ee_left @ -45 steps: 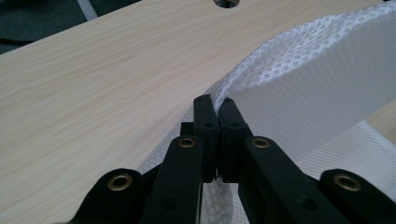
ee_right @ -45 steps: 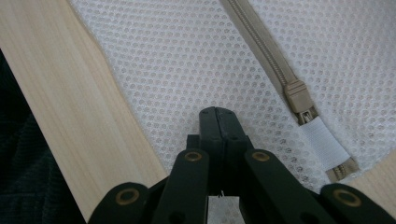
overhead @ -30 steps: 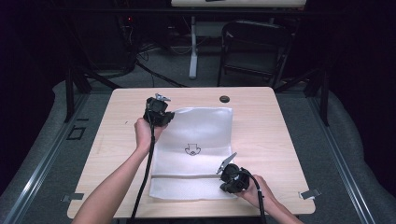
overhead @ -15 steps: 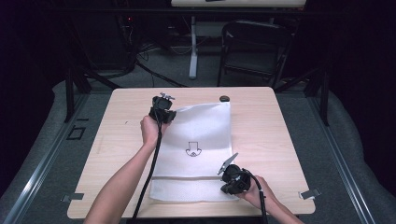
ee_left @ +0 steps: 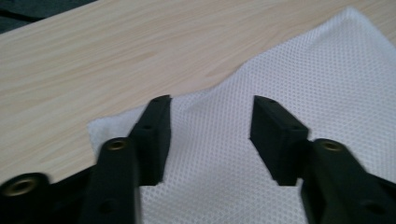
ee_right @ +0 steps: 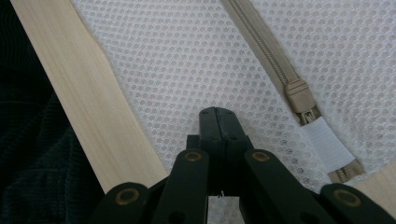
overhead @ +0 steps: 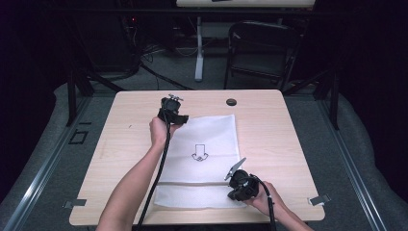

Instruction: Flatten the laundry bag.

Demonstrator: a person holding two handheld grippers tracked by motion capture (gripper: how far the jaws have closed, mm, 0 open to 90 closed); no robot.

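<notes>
High view: a white mesh bag (overhead: 204,161) lies flat in the middle of the wooden table (overhead: 298,144), its long side running away from the person, with a small arrow mark (overhead: 199,152) printed near its centre and a zipper (overhead: 192,183) crossing it close to the near end.

The right gripper view brings that tan zipper (ee_right: 261,44) in close, with its slider (ee_right: 299,95) parked next to a white fabric tab (ee_right: 327,142) at the bag's edge. The bag looks thin, light and limp, a netted cloth that would crumple and drag rather than keep its shape, so corners, edges or the zipper tab seem the sensible places to pinch it.

The right gripper (overhead: 234,169) sits over the bag's near right corner, and in its own view its jaws are pressed together low against the mesh; whether any cloth is caught between them cannot be told.

The left gripper (ee_left: 210,121) is at the far left corner of the bag, jaws spread wide with nothing between them, and the mesh there ripples up slightly from the table. From above, the left gripper (overhead: 172,109) is seen just at that corner's edge.

Farther out, a small dark round object (overhead: 231,102) rests on the table beyond the bag, and a folding chair (overhead: 262,48) stands on the floor behind.
</notes>
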